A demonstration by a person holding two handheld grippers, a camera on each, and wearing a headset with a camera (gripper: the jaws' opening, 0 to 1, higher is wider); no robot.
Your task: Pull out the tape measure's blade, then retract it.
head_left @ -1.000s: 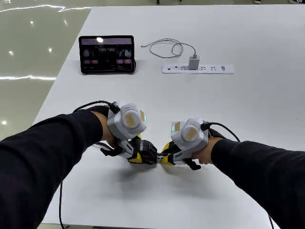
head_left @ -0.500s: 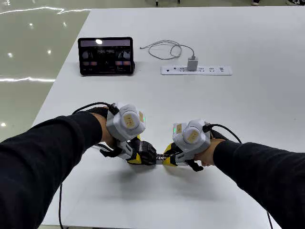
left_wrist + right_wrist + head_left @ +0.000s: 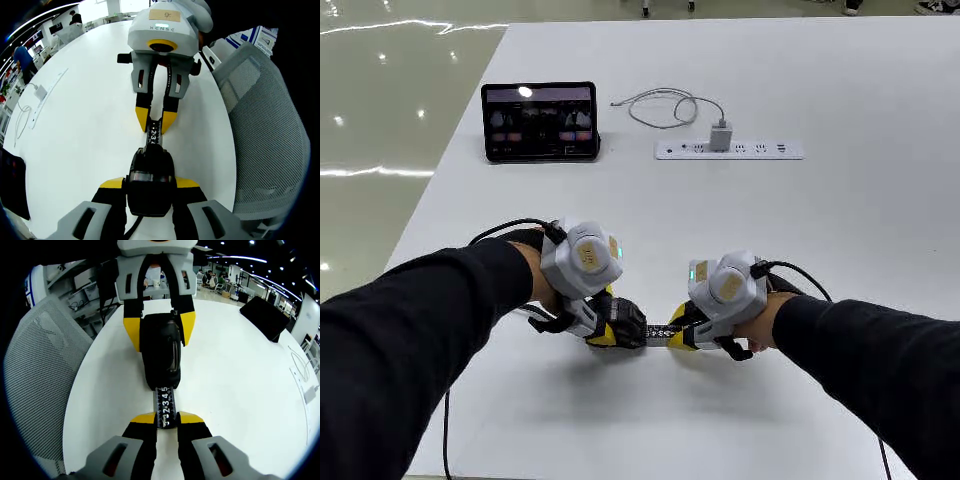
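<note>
**Short run of blade bridges two facing grippers**

Head view: two black sleeves [image 3: 420, 330] come in from the bottom corners. The wrists turn inward, so the grippers meet tip to tip low on the white table [image 3: 840, 230]. The left gripper [image 3: 613, 326] clamps the black tape measure [image 3: 625, 321]. The right gripper [image 3: 678, 336] pinches the blade [image 3: 658, 331], and a short length runs left to right across the gap. Far back sit a tablet [image 3: 540, 120], a power strip [image 3: 760, 150] with a charger [image 3: 720, 135] plugged in, and a looped cable [image 3: 665, 105].

Left gripper view: its own yellow-tipped jaws are closed on the tape measure's sides as it lies on the table. The blade heads straight away to the right gripper's tips. "23" reads on the blade, and "XENSE" is printed on the opposite gripper's housing. A mesh chair [image 3: 265, 150] stands at the table's edge.

Right gripper view: the jaws are narrowed onto the blade, with "2 3 4 5" legible just ahead of the tips. The tape measure lies beyond with its mouth pointing back at this camera, hugged by the left gripper's jaws.
</note>
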